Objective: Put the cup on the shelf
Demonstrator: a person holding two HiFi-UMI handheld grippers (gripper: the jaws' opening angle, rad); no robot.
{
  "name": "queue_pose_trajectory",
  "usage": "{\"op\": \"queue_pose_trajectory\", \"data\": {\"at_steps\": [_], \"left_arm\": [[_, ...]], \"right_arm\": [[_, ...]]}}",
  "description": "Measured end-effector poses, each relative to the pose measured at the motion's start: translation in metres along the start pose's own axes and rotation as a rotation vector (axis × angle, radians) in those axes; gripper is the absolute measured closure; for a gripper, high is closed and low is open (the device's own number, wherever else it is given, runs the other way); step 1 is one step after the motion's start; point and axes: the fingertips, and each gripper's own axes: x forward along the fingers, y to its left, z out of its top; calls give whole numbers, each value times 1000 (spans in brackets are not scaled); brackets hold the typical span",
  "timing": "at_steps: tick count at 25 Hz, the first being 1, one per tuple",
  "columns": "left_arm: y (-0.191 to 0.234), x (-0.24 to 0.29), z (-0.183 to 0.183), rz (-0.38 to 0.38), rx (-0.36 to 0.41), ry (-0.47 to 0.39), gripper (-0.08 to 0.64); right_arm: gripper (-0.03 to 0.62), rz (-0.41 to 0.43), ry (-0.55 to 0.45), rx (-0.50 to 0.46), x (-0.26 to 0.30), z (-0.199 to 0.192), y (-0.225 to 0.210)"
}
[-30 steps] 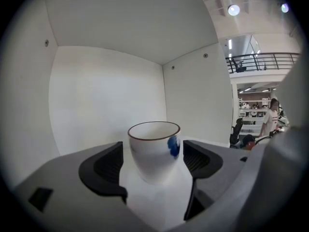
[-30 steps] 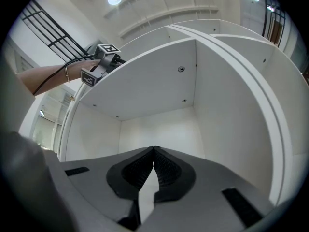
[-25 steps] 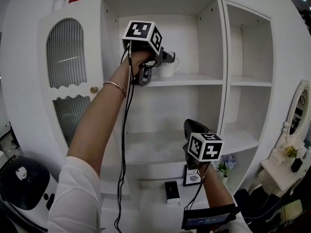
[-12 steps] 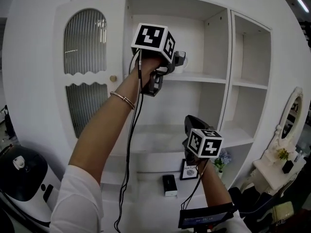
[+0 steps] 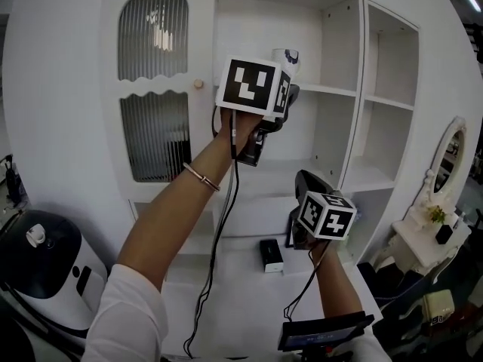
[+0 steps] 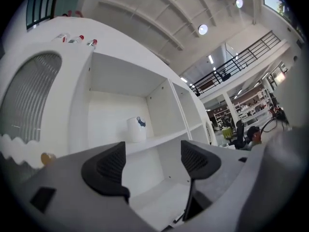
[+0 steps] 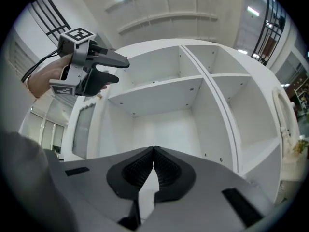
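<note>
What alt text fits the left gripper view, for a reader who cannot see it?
A white cup stands alone on an upper shelf of a white cabinet, seen beyond the left gripper, whose open jaws have just been closing slightly with nothing between them. A ribbed arched door is at left.

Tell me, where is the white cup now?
In the left gripper view the cup stands on the upper shelf, right of the ribbed door, beyond the open left gripper.
</note>
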Motion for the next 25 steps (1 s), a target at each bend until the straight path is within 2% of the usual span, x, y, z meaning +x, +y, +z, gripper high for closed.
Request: {"op": "queue_pose_trajectory", "data": {"at_steps": [4,10,16,20,22,25], "left_arm": [[-13,-26,-29,-16,-35,-3,219],[-19,-71,-72,-15,-45,-24,282],[-20,-107,-135,11,-135,-33,374],[-30,-123,-185,3,-185,-6,438],[-33,-129,-207,1,-189,9,480],[-42,-139,-233,-6,-147,8,540]], "right_arm": [[571,-33,5,21,-29,-11,8],[571,-60,33,21,-65,-29,31],[571,-73,73,24,-91,-61,50],[571,-93,88,32,-111,-86,53],[571,-99,87,31,-118,-93,54],[571,-107,71,7,-124,-97,55]]}}
